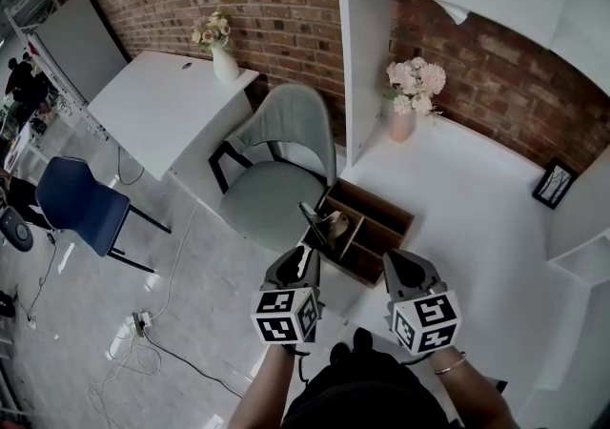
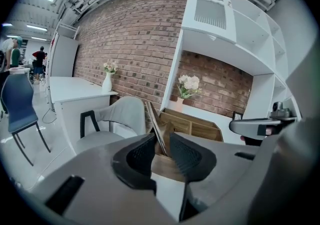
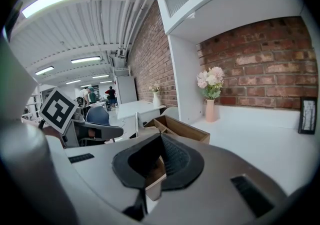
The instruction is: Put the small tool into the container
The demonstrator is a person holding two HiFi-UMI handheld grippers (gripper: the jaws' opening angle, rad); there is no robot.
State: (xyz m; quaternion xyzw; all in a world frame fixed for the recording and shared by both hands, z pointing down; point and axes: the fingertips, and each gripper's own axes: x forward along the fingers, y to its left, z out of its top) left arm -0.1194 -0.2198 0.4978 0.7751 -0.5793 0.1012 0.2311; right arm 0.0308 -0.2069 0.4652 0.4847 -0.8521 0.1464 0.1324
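A wooden container (image 1: 385,209) with open compartments sits at the near-left corner of the white desk (image 1: 477,227). A thin flat dark tool (image 1: 312,221) stands leaning in its left end. My left gripper (image 1: 303,263) is right at that end. In the left gripper view the tool (image 2: 154,121) rises between the two black pads (image 2: 142,155), which stand apart without pressing on it, so the gripper (image 2: 162,145) is open. My right gripper (image 1: 405,267) hovers beside the container's near side. In the right gripper view its tips (image 3: 160,141) meet, with nothing held, and the container (image 3: 182,128) lies just beyond.
A grey armchair (image 1: 276,170) stands left of the desk, below the container's corner. A pink vase of flowers (image 1: 405,103) is at the back of the desk and a small black picture frame (image 1: 554,183) at the right. White shelving rises behind. A blue chair (image 1: 81,203) and cables are on the floor.
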